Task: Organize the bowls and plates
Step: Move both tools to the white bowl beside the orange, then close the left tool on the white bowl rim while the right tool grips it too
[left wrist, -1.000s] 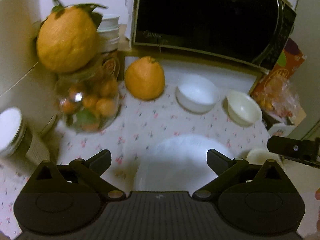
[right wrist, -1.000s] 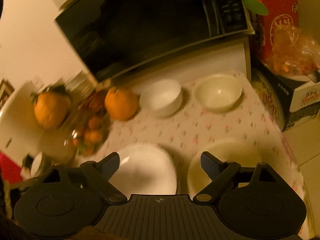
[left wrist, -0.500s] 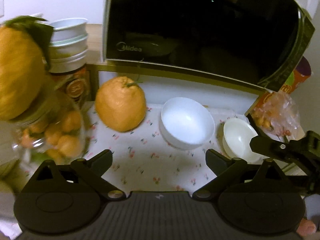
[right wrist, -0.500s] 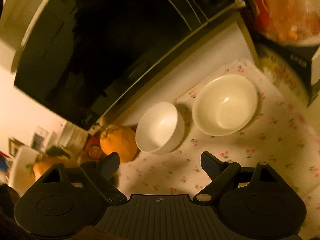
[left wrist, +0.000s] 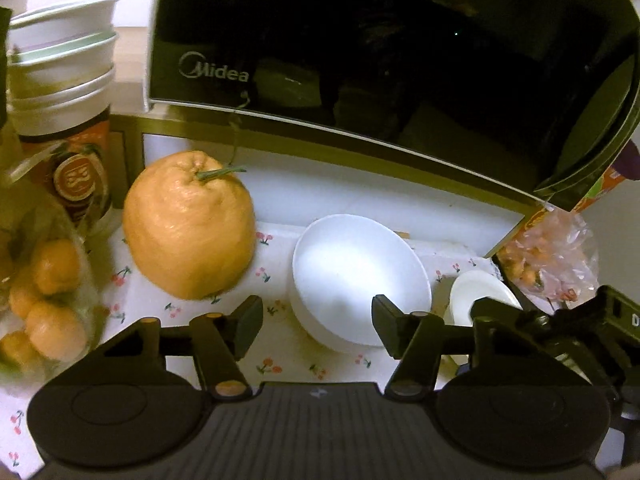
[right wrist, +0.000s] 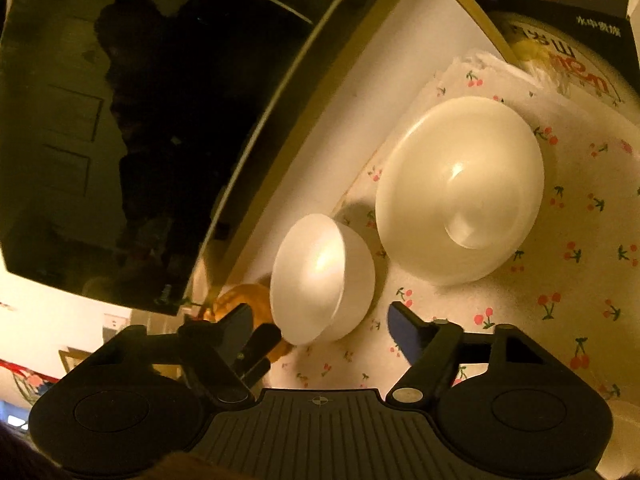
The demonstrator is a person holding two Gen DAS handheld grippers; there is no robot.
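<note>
Cherry-print tablecloth covers the counter below a black Midea microwave. Large orange citrus fruit sits left; stacked paper cups and a bag of small oranges at far left. Small white bowl rests on the cloth, cream bowl just beside it to the right. Left gripper: jaws half apart, just been closing, right finger at the small bowl's rim, contact unclear. Right gripper: jaws fairly wide, also just been closing, small bowl's near edge between them, not pinched.
</note>
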